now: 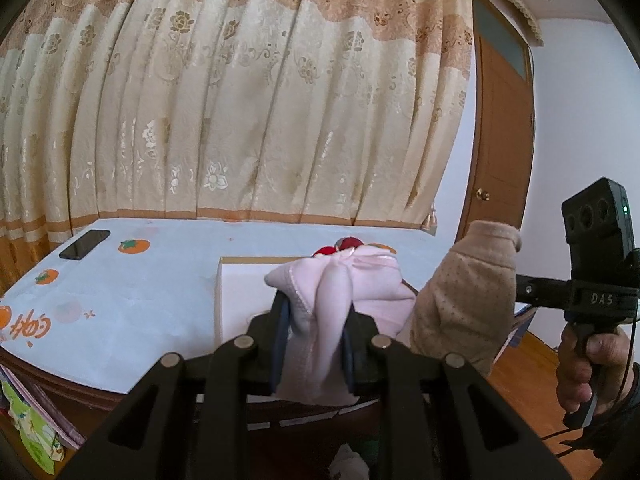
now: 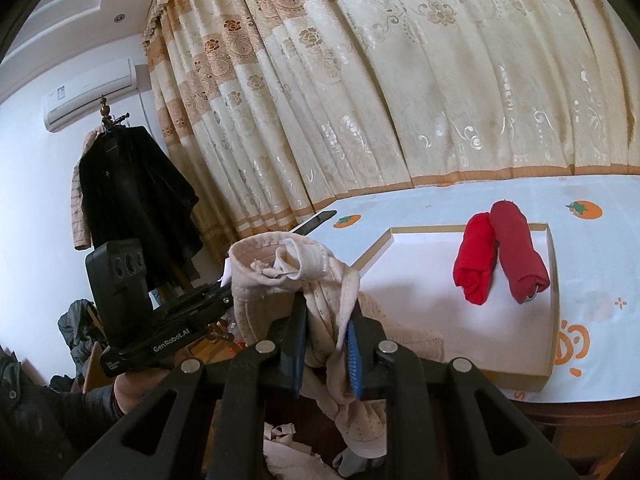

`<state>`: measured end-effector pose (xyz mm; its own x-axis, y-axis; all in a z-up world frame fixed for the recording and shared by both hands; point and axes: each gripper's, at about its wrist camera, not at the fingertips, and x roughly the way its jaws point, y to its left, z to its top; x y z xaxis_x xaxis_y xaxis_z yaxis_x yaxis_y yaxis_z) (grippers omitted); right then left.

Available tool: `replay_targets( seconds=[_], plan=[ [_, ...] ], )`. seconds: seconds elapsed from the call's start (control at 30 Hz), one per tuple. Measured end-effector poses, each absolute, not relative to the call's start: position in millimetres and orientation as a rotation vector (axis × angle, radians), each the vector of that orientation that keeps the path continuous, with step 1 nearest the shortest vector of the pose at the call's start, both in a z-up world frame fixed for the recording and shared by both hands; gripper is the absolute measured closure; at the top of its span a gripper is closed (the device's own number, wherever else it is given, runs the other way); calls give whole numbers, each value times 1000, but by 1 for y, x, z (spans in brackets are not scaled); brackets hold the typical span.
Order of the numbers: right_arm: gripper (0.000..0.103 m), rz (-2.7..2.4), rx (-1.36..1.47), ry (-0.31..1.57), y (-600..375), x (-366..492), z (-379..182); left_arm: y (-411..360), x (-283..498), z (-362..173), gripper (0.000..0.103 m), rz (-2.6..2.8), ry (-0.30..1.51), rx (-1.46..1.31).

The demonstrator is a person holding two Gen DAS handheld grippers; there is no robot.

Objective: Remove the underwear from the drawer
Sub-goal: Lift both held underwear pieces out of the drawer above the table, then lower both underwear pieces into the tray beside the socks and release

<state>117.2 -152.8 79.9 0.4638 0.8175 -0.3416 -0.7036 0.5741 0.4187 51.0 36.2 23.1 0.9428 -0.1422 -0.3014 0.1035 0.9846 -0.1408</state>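
My left gripper is shut on a pale pink piece of underwear, which bunches up above the pads in front of the table edge. My right gripper is shut on a beige dotted piece of underwear with a lace waistband, its end hanging below the pads. In the left wrist view the beige underwear hangs just to the right of the pink one, hiding the right gripper's fingers. Low between the arms, pale cloths lie in a dark space under the table; the drawer's walls are not clear.
A shallow white box on the persimmon-print tablecloth holds two red rolled cloths. A black phone lies at the table's far left. Curtains hang behind. A dark coat hangs at left, a wooden door at right.
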Motion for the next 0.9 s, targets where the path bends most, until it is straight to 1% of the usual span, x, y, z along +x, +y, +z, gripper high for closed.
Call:
replay_targets(
  seconds=[0.57,0.9],
  plan=[
    [84,954,228,562,-127,168,97,50,106,36,82,-76,338,-84],
    [84,931,249,611,-110,208,88,68,142,28,82,-36,389,-126]
  ],
)
